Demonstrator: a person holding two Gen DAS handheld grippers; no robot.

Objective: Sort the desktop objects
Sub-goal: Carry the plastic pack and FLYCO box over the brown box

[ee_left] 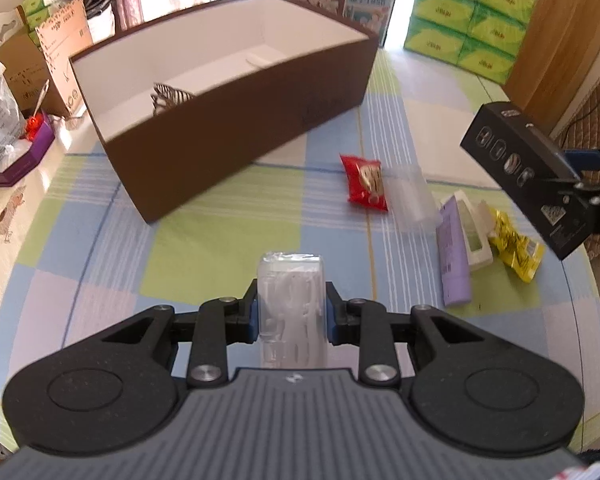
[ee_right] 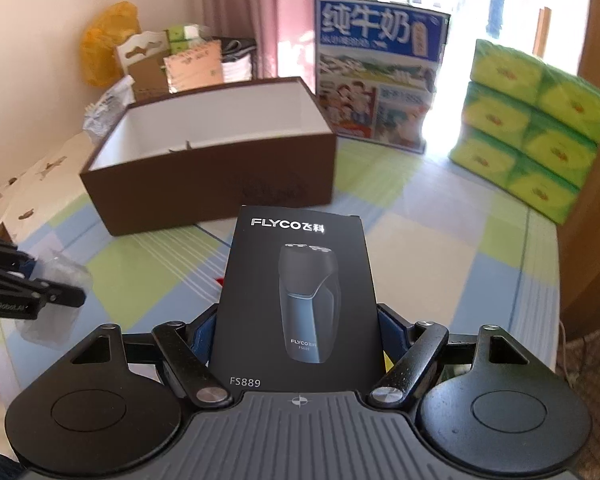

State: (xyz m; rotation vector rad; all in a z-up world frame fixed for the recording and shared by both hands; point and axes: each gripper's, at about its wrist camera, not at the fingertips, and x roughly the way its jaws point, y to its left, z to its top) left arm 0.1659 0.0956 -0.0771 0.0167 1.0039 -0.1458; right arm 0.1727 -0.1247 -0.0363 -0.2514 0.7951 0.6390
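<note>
While our left gripper (ee_left: 291, 312) pinches a clear plastic packet (ee_left: 291, 300) and our right gripper (ee_right: 296, 340) clamps the FLYCO shaver box (ee_right: 296, 300), both above the bench (ee_left: 220, 240), we judge the brown storage box (ee_left: 236, 128) comes next.

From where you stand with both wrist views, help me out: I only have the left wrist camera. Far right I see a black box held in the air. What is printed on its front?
Observer: The black box shows a shaver picture, the name FLYCO and FS889; the right gripper is shut on its sides.
Reviewer: Is that box over the brown bin yet?
Observer: No. In the right view the brown bin stands beyond the box, with tablecloth between them.
Reviewer: How does my own gripper look from there?
Observer: The left gripper shows at the right view's left edge, lifted off the cloth and shut on a clear packet, side on.
</note>
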